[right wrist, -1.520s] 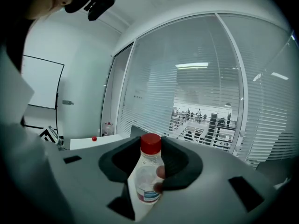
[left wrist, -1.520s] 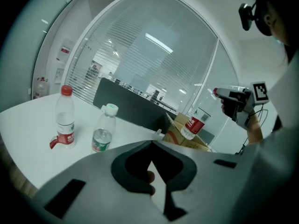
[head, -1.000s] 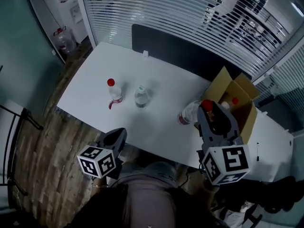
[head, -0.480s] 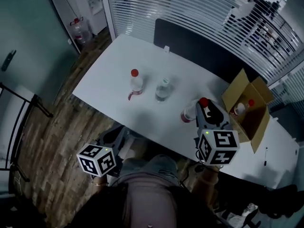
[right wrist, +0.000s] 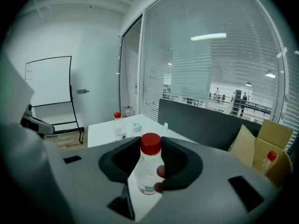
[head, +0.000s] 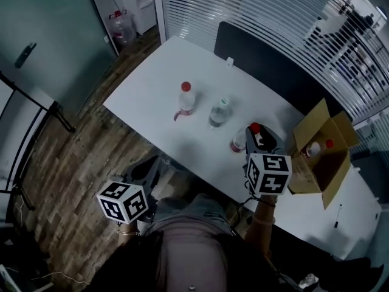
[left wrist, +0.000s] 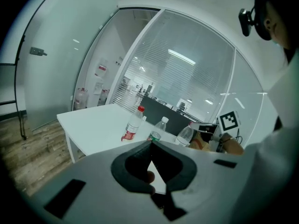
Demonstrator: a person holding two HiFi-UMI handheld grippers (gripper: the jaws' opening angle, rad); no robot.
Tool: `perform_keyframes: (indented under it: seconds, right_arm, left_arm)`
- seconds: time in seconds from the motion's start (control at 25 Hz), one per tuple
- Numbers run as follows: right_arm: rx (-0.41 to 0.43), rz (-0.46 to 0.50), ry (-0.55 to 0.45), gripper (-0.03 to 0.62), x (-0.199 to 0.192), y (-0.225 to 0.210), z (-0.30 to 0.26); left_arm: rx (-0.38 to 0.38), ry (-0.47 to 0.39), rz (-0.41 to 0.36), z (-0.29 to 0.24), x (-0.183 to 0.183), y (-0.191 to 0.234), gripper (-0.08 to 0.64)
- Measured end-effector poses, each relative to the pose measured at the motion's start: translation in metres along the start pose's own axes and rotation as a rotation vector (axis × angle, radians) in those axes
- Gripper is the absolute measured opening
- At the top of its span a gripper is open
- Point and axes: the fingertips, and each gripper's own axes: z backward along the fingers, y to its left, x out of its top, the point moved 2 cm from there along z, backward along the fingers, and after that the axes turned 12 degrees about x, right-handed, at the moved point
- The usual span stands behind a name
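White desk point(head: 152, 96) lies below your right claw point(right wrist: 150, 161), which clamps the red-capped bottle point(right wrist: 148, 171), long axis roughly upright, cap above the jaws. Your left claw point(left wrist: 150, 158), closed and empty, hangs well apart, off the desk edge

Long ceiling lamps point(right wrist: 208, 36) lit the room brightly. The white table point(head: 152, 96) glowed pale; the wood floor point(head: 73, 181) was dimmer. Both gripper views curved at the edges, with black corners. Up close, the red-capped bottle point(right wrist: 148, 169) looked blurry.
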Motion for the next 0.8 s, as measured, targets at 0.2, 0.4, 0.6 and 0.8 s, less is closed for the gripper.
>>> perform_keyframes:
  seconds: [0.2,0.4,0.6,0.8]
  right_arm:
    - [0.042,0.059,0.055,0.152,-0.014,-0.004,-0.018]
    - [0.104,0.065,0.074,0.152,-0.024,-0.008,-0.027]
    - [0.159,0.072,0.084,0.152,-0.032,-0.009,-0.032]
    - [0.185,0.093,0.101,0.152,-0.039,-0.009,-0.034]
  left_arm:
    - [0.035,-0.027,0.024,0.004,0.003,-0.011,0.006]
    - [0.064,-0.039,0.043,0.006,0.0,-0.025,0.006]
    - [0.082,-0.04,0.058,0.006,-0.006,-0.04,0.006]
    - [0.095,-0.043,0.066,0.01,-0.01,-0.052,0.006]
